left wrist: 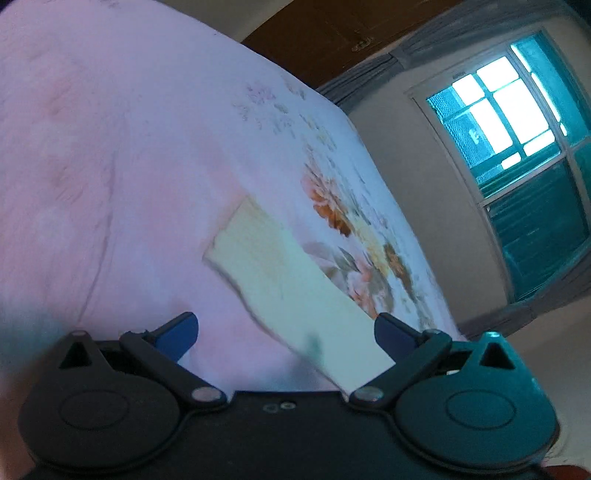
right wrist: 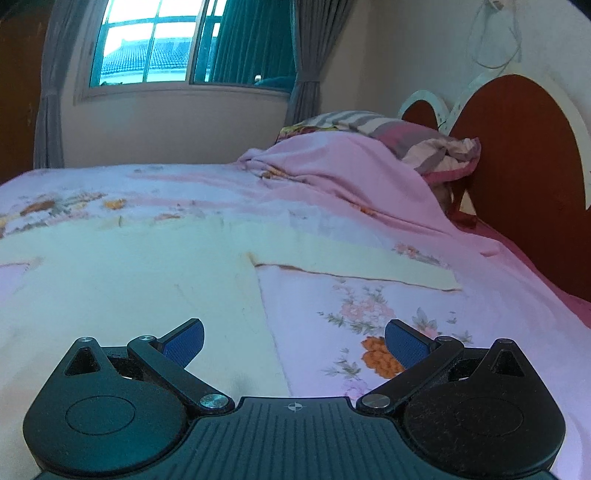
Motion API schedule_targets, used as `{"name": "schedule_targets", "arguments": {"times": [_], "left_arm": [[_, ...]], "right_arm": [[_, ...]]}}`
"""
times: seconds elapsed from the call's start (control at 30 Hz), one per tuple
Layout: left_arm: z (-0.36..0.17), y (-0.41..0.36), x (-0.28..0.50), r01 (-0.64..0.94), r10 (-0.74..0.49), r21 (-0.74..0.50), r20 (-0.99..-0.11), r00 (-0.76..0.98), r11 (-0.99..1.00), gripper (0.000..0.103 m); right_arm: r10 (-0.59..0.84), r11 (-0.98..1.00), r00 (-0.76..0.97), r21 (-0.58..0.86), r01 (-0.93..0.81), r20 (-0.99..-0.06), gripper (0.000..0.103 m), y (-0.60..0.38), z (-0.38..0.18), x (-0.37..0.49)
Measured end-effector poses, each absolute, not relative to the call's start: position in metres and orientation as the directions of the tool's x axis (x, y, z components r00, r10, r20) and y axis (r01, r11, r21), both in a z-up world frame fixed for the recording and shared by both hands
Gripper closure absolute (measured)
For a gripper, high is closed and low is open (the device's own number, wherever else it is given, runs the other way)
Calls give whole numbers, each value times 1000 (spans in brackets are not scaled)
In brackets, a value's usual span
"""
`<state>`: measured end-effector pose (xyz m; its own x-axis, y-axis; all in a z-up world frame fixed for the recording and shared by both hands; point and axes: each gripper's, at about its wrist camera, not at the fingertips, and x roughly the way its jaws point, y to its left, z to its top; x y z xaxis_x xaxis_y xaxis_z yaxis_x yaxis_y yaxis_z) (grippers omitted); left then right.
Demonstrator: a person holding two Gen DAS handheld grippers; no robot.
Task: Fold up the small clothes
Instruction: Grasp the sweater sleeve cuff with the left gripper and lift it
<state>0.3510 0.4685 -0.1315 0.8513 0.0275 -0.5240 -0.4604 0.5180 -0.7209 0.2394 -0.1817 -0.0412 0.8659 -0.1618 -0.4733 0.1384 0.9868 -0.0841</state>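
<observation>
Left gripper (left wrist: 286, 332) nearest the lens, black body, blue pads (left wrist: 181, 330) spread wide, nothing between them. Tilted view, slightly blurred. Just beyond the fingers, a pale yellow garment (left wrist: 284, 273) lying flat on a pink floral bedsheet (left wrist: 110, 166), one long strip of it running away from the gripper toward the printed flowers (left wrist: 332, 210). Whether the fingers touch the cloth, impossible to tell from the blur. Further out, a cream wall and a barred window (left wrist: 517, 122) with grey curtains (left wrist: 369, 70), plus a dark wooden door (left wrist: 314, 33) past the bed's edge.

Right gripper (right wrist: 294, 341) likewise spread wide, blue pads (right wrist: 186, 341) apart and gripping nothing, hovering low over the bed. Same pale yellow garment (right wrist: 129, 280) spread flat directly ahead and to the left, a sleeve-like strip (right wrist: 351, 262) reaching out to the right across the bedsheet (right wrist: 369, 317). Right pad above an orange flower print (right wrist: 378, 356), beside the garment's edge. Beyond, a rumpled pink blanket (right wrist: 343, 170) heaped against striped pillows (right wrist: 413, 136), a red-brown headboard (right wrist: 524, 177) with white trim at right, and a window (right wrist: 155, 40) with grey curtains (right wrist: 306, 55) at the back wall.
</observation>
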Motion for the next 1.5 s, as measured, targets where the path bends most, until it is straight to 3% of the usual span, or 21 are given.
{"name": "schedule_targets", "arguments": {"times": [0.1,0.17,0.2,0.23,0.33,0.5,0.57,0.6,0.63,0.83,1.07,1.23,1.5], "left_arm": [[-132,470,364,-446,25,-702,-521,853,555,6],[-131,471,372,-431,16,-697,-517,856,573,23],[-133,473,373,-426,1,-706,-516,857,566,67],[-139,474,378,-426,-28,-724,-522,852,542,84],[-149,482,378,-426,-24,-751,-506,862,505,85],[-158,488,371,-391,9,-812,-430,903,433,74],[-159,490,371,-401,29,-814,-429,903,420,81],[-157,491,375,-424,34,-793,-457,889,437,97],[-152,490,378,-445,40,-768,-483,875,460,103],[-63,438,398,-272,29,-682,-344,938,679,103],[28,278,485,15,-176,-561,-234,956,828,103],[14,135,528,142,-291,-443,-289,912,885,103],[-82,-22,554,243,-352,-275,-480,804,930,103]], "right_arm": [[-155,988,867,-96,124,-473,0,-179,-48,249],[-151,988,867,-99,118,-475,0,-179,-50,252],[-152,988,867,-101,118,-475,0,-180,-50,252],[-153,988,867,-99,120,-474,0,-182,-51,253],[-163,986,865,-103,129,-474,0,-185,-52,252],[-187,982,857,-112,151,-480,0,-196,-53,249],[-195,981,854,-111,161,-482,0,-202,-52,248],[-198,980,855,-110,165,-480,0,-204,-51,248],[-202,979,856,-109,171,-476,0,-207,-50,247],[-208,978,861,-78,194,-464,0,-229,-49,246],[-242,965,845,-24,263,-477,0,-274,-59,237],[-296,942,816,-11,335,-497,0,-319,-72,227],[-394,897,769,-28,441,-504,0,-392,-95,225]]}}
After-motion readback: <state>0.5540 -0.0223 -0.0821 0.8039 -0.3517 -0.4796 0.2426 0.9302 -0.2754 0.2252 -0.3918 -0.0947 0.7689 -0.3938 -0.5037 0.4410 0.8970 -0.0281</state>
